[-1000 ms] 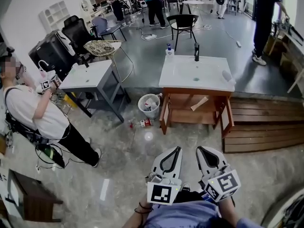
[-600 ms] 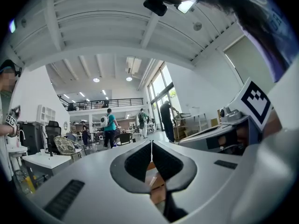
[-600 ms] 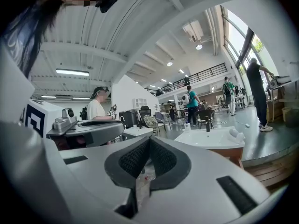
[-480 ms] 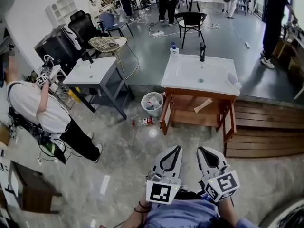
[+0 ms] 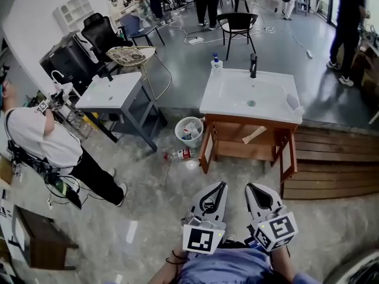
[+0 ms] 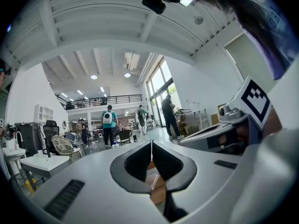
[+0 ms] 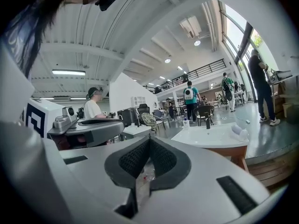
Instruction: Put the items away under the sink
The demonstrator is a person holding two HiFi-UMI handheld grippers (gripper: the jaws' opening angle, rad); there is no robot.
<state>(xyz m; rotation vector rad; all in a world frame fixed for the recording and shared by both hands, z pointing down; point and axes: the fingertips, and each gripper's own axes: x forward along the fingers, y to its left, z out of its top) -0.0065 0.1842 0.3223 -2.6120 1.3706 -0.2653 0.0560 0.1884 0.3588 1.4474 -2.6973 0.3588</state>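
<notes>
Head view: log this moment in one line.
left gripper: jaws shut, empty | right gripper: jaws shut, empty | sink cabinet: doors open | bottle: on floor

Open workshop hall, freestanding sink units [image 5: 249,96], office chairs [image 5: 99,35], concrete floor

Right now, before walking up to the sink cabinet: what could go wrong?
1. A bottle lies on the floor by the waste bin, near the path to the sink; it could get kicked or stepped on.
2. The cabinet door stands open outward; the left hand-held gripper could clip it going in.
3. A wooden plank leans inside, cutting into storage room.
</notes>
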